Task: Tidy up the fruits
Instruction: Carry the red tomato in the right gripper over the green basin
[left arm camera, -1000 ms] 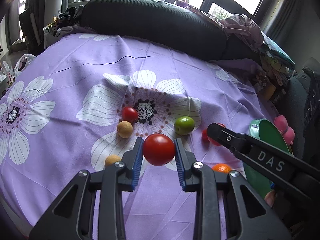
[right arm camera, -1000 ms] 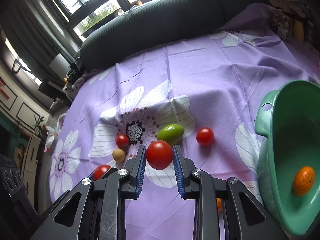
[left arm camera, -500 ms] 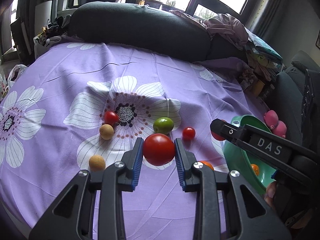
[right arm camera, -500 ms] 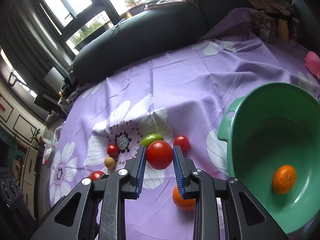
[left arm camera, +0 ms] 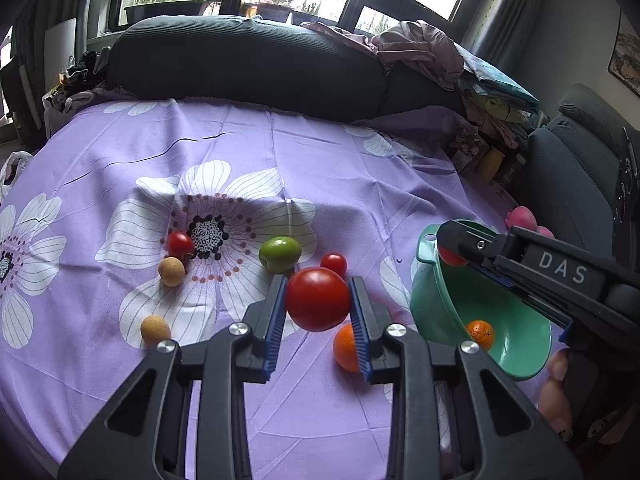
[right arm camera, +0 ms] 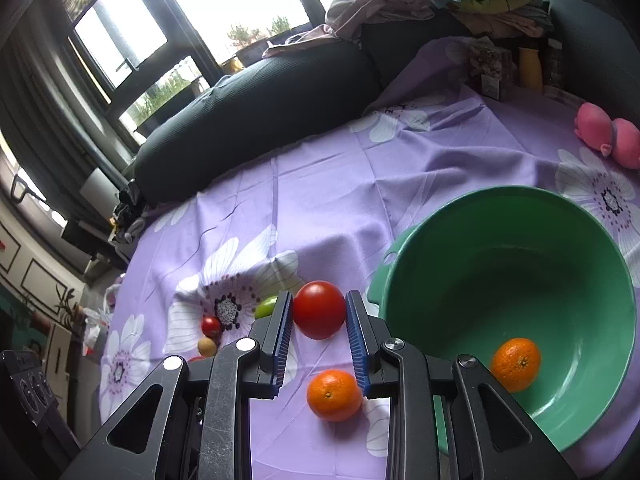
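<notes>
My left gripper [left arm camera: 318, 300] is shut on a large red tomato [left arm camera: 317, 298], held above the purple flowered cloth [left arm camera: 280, 160]. My right gripper [right arm camera: 319, 314] is shut on another red tomato [right arm camera: 319, 309], near the left rim of the green bowl [right arm camera: 560, 232]; it also shows in the left wrist view [left arm camera: 450, 254] over the bowl [left arm camera: 516, 352]. One orange [right arm camera: 515, 364] lies in the bowl. Another orange [right arm camera: 334, 395] lies on the cloth under the right gripper. A green fruit [left arm camera: 279, 254], small tomatoes [left arm camera: 334, 263] [left arm camera: 180, 243] and two tan round fruits [left arm camera: 171, 271] [left arm camera: 155, 329] lie on the cloth.
A dark bolster cushion [left arm camera: 248, 64] lies along the far edge. Piled clothes [left arm camera: 420, 50] and small jars [right arm camera: 530, 66] stand at the back right. A pink toy [right arm camera: 608, 138] lies beyond the bowl. A dark chair [left arm camera: 576, 168] stands at the right.
Both grippers, each still holding its tomato, have moved right and back toward the green bowl. The bowl now fills more of the right wrist view. The fruits on the cloth have not moved.
</notes>
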Tool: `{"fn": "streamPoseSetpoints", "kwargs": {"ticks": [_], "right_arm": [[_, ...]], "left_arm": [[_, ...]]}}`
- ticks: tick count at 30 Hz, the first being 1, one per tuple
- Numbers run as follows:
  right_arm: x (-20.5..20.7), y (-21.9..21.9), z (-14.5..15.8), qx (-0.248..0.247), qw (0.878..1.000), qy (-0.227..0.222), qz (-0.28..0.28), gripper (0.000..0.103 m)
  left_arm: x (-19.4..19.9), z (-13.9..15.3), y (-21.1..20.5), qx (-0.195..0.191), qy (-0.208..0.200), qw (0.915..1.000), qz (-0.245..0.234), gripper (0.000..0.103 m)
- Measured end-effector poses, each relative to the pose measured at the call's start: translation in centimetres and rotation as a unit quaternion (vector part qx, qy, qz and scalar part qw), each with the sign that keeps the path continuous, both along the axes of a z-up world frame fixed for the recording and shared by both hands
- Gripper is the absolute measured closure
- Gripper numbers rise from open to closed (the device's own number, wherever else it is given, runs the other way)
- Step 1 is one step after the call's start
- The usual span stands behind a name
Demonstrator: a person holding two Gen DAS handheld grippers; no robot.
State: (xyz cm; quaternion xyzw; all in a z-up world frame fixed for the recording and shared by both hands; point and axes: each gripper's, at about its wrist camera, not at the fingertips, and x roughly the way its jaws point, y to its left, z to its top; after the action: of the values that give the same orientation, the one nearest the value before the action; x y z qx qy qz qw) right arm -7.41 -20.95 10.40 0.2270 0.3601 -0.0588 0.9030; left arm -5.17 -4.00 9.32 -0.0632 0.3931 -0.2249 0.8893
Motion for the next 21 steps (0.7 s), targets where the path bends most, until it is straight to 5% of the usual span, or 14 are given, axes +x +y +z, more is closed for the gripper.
{"fn": "streamPoseSetpoints", "kwargs": {"ticks": [21], "right_arm": [[-3.9,-5.2,1.7,-0.012,0.994,-0.027,-0.109,0.074]], "left_arm": [[-1.4,2.2,-6.4,0.018,-0.036,0.9953,-0.088,0.073]]}}
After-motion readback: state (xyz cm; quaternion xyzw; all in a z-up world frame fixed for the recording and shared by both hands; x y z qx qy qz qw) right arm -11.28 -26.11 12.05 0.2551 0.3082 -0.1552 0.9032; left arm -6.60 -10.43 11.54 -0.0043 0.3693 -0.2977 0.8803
